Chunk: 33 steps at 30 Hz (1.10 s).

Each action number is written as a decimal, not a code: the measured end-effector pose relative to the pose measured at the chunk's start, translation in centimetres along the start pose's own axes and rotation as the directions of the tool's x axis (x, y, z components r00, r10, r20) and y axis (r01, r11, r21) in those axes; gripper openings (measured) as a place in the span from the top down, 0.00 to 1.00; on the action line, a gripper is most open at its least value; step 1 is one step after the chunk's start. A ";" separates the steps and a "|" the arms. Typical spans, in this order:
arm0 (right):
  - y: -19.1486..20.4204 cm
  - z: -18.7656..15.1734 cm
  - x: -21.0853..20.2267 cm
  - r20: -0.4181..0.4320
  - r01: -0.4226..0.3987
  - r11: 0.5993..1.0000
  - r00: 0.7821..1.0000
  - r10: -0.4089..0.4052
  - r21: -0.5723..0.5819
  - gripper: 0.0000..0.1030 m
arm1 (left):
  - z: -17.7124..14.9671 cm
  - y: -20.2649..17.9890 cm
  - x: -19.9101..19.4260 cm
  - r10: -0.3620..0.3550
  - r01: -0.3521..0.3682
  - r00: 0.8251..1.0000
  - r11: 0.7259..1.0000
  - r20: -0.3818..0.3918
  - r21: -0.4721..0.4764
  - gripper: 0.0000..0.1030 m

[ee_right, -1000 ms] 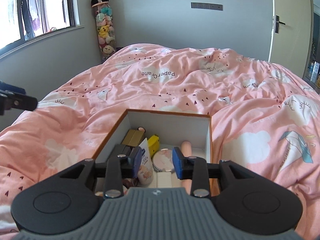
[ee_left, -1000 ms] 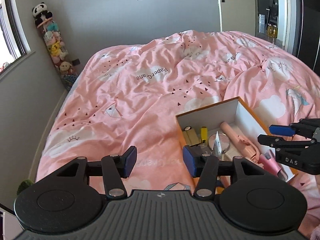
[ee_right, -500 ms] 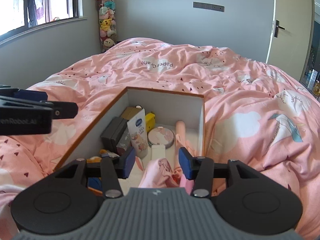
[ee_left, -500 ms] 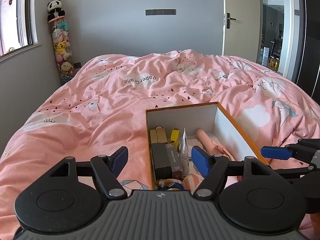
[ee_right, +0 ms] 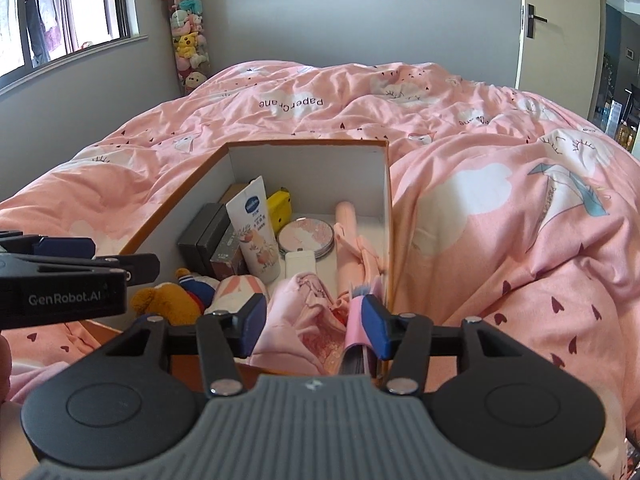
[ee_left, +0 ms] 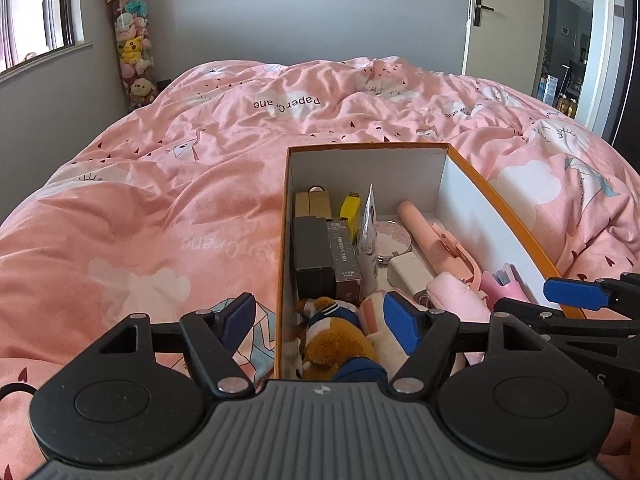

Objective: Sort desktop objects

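Observation:
An orange-rimmed white box (ee_left: 472, 216) (ee_right: 384, 200) lies on the pink bed, packed with items: dark boxes (ee_left: 314, 256), a lotion tube (ee_right: 254, 228), a yellow item (ee_right: 279, 206), a round compact (ee_right: 306, 237), a pink stick (ee_left: 436, 240), a white charger (ee_left: 408, 274), a plush dog (ee_left: 332, 336) and a pink pouch (ee_right: 304, 312). My left gripper (ee_left: 320, 326) is open and empty, straddling the box's near left wall. My right gripper (ee_right: 314, 320) is open and empty over the pouch at the near right end.
The pink duvet (ee_left: 180, 184) covers the bed around the box. A hanging column of plush toys (ee_left: 132, 48) stands in the far left corner. A door (ee_left: 504, 20) is at the far right, a window (ee_right: 60, 16) at the left.
Both grippers have pulled back and risen from the box, so more of its near end shows. The left gripper swung right to face the box squarely. Both stayed open.

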State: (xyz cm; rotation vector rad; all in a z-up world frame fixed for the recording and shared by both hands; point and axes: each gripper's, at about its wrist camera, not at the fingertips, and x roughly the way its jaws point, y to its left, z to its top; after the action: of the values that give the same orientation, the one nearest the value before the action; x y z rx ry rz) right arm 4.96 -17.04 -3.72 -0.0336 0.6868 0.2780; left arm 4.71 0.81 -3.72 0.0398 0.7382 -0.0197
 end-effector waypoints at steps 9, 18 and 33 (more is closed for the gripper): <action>0.5 -0.4 0.7 -0.021 -0.024 0.999 0.999 0.024 -0.036 0.43 | -0.9 -0.9 1.7 0.012 -0.009 0.996 0.999 -0.090 0.037 0.19; 0.8 -0.5 0.8 -0.028 -0.012 0.999 1.000 0.010 -0.049 0.42 | -1.1 -0.8 2.1 0.001 0.002 0.994 1.000 -0.113 0.028 0.18; 1.1 -0.5 0.8 -0.032 -0.002 0.998 0.999 0.000 -0.060 0.42 | -1.2 -0.8 2.1 0.004 -0.001 0.994 1.000 -0.113 0.028 0.18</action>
State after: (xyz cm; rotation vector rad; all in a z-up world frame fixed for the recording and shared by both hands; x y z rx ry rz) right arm 4.99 -15.85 -4.54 -0.0948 0.7102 0.2994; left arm 5.45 0.05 -6.00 0.0687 0.8514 -0.0256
